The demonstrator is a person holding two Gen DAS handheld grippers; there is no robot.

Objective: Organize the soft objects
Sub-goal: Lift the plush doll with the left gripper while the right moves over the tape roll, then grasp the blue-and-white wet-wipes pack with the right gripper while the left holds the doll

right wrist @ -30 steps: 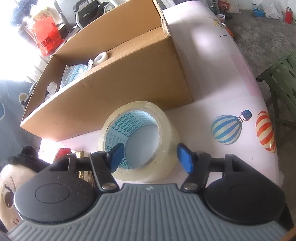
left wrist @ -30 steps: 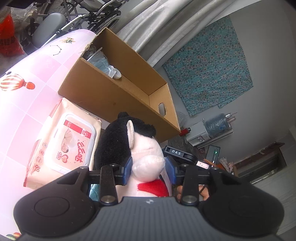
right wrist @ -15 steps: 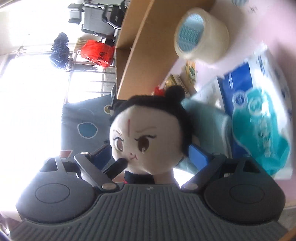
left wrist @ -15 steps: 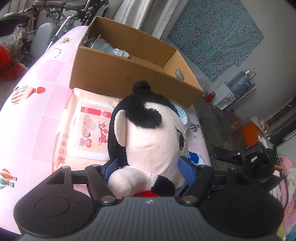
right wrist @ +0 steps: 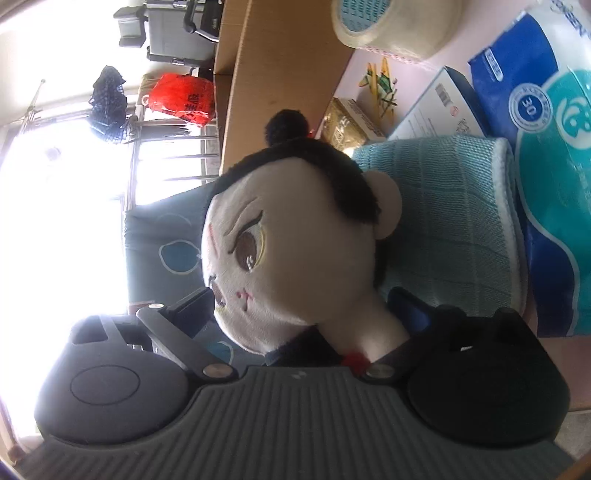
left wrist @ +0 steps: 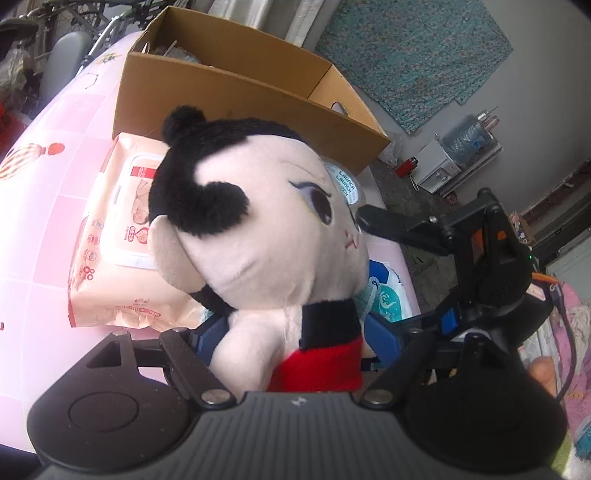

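— Both grippers are now crowding in on the plush doll (left wrist: 266, 236); a second ago the right gripper (right wrist: 306, 314) was sitting over the tape roll (right wrist: 395, 26), and now it is swinging across so the doll's head is filling the space ahead of its fingers.

— Is anyone actually holding the doll?

— Hard to say firmly. The left gripper (left wrist: 291, 339) is opening its jaws, with the doll's neck and red-collared body sitting between the blue pads; I am not seeing the pads pressing into the plush. The right gripper's jaws are opening too, spreading wide, one finger lying beside the doll's chin and the other below its ear, the neck between them.

— So which step is this?

— I am reading it as a hand-over or a re-grip: the left letting go while the right is lining up around the neck. Next, I think, the right needs to be closing on the neck or body rather than the big round head, which would be squashing and slipping.

— And the doll itself?

— Soft, pale-faced, black hair with a topknot, embroidered eyes, black and red clothing. It is lying just ahead of both sets of fingers, over a teal woven cushion (right wrist: 450, 221), with the wipes pack (left wrist: 122, 236) beyond the left fingers and the cardboard box (left wrist: 236, 92) farther off, probably where it is going.

— Anything in the way?

— The tissue pack (right wrist: 554, 166) is sitting just past the right fingers.
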